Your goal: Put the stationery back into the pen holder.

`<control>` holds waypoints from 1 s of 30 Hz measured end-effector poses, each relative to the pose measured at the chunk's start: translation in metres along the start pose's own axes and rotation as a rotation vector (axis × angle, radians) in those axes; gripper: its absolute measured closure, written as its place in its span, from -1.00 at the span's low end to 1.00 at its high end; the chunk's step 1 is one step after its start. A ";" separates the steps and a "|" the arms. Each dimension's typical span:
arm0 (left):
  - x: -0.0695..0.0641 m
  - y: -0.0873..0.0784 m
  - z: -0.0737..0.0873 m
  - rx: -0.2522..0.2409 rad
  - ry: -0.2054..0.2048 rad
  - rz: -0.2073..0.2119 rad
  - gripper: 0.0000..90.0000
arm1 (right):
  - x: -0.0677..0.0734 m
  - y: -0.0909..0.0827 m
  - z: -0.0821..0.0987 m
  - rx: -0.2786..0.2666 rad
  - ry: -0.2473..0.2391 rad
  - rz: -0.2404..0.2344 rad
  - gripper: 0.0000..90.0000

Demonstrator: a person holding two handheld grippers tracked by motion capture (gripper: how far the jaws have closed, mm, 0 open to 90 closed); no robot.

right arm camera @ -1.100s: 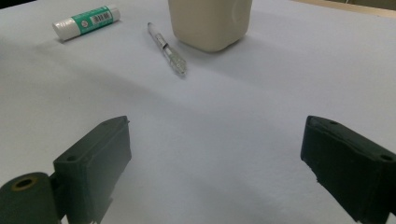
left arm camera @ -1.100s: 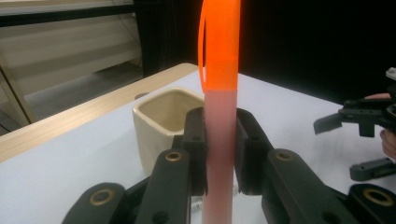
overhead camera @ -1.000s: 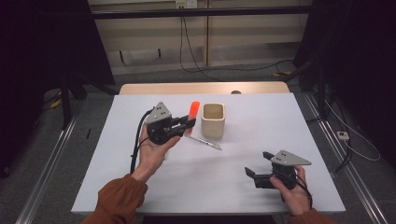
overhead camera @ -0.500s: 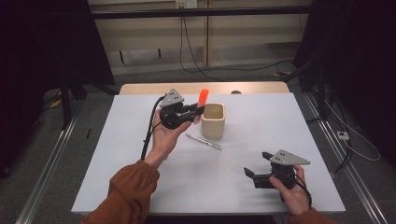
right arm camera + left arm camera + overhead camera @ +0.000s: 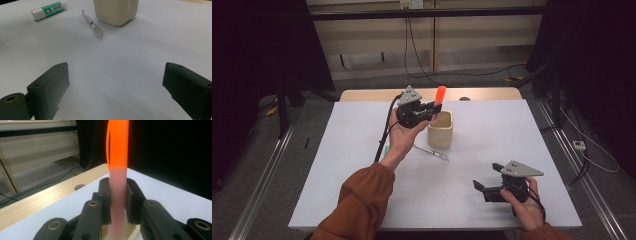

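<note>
My left gripper (image 5: 431,108) is shut on an orange-capped marker (image 5: 440,95) with a pale barrel, held upright just above the cream cup (image 5: 440,129). In the left gripper view the marker (image 5: 118,170) stands between the two black pads (image 5: 105,195), and the cup's rim (image 5: 132,230) shows below. My right gripper (image 5: 484,185) rests low near the table's front right, jaws wide apart with nothing between them. From the right gripper view the gripper (image 5: 117,90) faces the cup (image 5: 116,11), a clear pen (image 5: 93,24) and a glue stick (image 5: 49,10).
On the white table (image 5: 492,135), a clear pen (image 5: 432,152) lies just in front of the cup. A glue stick (image 5: 384,148) lies partly hidden under the left forearm. A wooden strip (image 5: 492,94) runs along the table's far edge, with dark floor and cables beyond.
My left hand has carried the marker to the right and farther back, from left of the cup to just above its rim. The right gripper has stayed put.
</note>
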State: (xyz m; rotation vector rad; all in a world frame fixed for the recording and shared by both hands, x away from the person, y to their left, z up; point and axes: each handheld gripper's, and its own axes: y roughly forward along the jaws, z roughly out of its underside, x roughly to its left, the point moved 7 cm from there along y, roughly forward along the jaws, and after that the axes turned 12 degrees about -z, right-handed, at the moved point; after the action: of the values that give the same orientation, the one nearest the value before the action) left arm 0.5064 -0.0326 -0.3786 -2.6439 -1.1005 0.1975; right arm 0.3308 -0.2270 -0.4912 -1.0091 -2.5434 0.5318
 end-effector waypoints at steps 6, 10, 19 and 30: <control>0.002 0.010 0.005 -0.009 0.000 -0.014 0.72 | 0.000 0.000 0.000 -0.002 0.003 0.000 -0.85; 0.001 0.016 0.009 -0.006 0.020 -0.022 0.72 | 0.000 0.000 0.000 0.002 0.004 -0.005 -0.85; -0.001 0.022 0.022 0.030 0.024 -0.013 0.72 | 0.000 0.000 0.000 0.002 -0.001 0.001 -0.85; 0.001 0.023 0.036 0.076 0.024 -0.018 0.71 | 0.000 0.002 0.002 0.014 -0.001 -0.004 -0.86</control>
State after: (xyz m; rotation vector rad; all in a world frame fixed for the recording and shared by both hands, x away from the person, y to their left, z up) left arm 0.5147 -0.0402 -0.4199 -2.5617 -1.0869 0.1989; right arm 0.3311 -0.2261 -0.4933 -0.9988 -2.5384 0.5481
